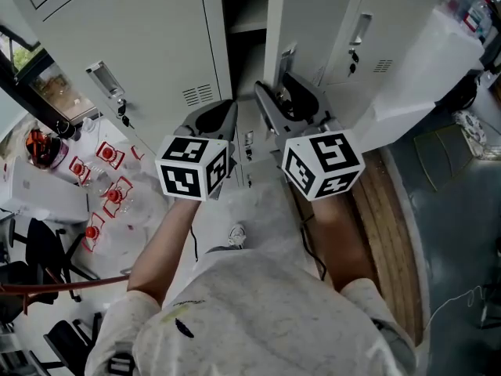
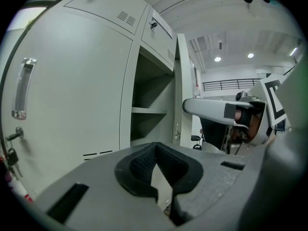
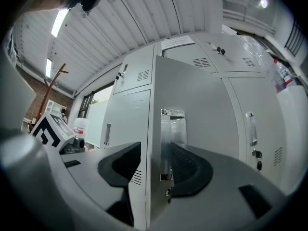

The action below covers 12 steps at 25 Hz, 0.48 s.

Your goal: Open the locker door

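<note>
The grey locker door point(image 1: 313, 14) stands partly open, and a dark gap with a shelf point(image 1: 249, 22) shows to its left. My right gripper point(image 1: 283, 92) is shut on the door's free edge at the metal handle point(image 1: 286, 56). In the right gripper view the door edge point(image 3: 153, 143) and handle point(image 3: 169, 138) sit between the jaws of the right gripper point(image 3: 161, 160). My left gripper point(image 1: 225, 108) hangs just left of the opening, shut with nothing in it. In its own view the left gripper point(image 2: 155, 147) points at the open compartment point(image 2: 149, 105).
A closed locker point(image 1: 117, 45) with a handle and hanging keys point(image 1: 123, 114) stands at the left, another closed locker point(image 1: 368, 45) at the right. A white sheet point(image 1: 423, 77) leans at the right. Red-and-white items point(image 1: 109, 194) lie on the floor at the left.
</note>
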Each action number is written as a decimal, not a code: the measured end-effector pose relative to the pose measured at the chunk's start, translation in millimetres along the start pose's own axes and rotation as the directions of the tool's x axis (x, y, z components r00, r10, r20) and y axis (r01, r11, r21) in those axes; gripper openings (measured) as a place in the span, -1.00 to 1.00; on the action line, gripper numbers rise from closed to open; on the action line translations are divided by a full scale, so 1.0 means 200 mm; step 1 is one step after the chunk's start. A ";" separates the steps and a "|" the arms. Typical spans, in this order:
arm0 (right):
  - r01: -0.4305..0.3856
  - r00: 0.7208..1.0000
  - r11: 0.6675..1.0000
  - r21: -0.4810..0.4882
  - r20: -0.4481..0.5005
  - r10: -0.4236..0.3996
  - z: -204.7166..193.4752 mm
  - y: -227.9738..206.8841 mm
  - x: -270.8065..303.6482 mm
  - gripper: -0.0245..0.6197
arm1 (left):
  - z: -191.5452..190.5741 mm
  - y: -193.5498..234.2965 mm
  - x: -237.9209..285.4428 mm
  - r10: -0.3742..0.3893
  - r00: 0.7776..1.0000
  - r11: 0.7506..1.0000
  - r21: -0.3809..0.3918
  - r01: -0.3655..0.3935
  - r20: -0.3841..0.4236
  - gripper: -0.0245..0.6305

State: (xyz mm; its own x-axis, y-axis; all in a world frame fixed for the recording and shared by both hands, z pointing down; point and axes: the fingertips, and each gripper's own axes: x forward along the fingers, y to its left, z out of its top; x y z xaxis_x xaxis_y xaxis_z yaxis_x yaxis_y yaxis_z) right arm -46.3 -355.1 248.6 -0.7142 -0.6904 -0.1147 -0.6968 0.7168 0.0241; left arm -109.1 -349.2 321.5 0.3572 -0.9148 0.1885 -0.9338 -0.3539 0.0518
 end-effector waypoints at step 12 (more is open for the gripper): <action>0.056 0.998 0.998 -0.027 0.020 -0.056 0.02 -0.06 -0.15 -0.38 | -0.05 -0.14 0.00 -0.033 0.999 0.999 -0.009 0.033 -0.017 -0.91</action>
State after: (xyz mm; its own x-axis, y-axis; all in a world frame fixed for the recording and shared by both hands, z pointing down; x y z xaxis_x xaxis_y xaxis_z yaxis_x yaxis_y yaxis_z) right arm -14.9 -342.7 248.8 -0.6730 -0.7271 -0.1357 -0.7373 0.6742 0.0442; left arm -82.0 -337.7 330.7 0.3876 -0.8990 0.2036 -0.9216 -0.3822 0.0672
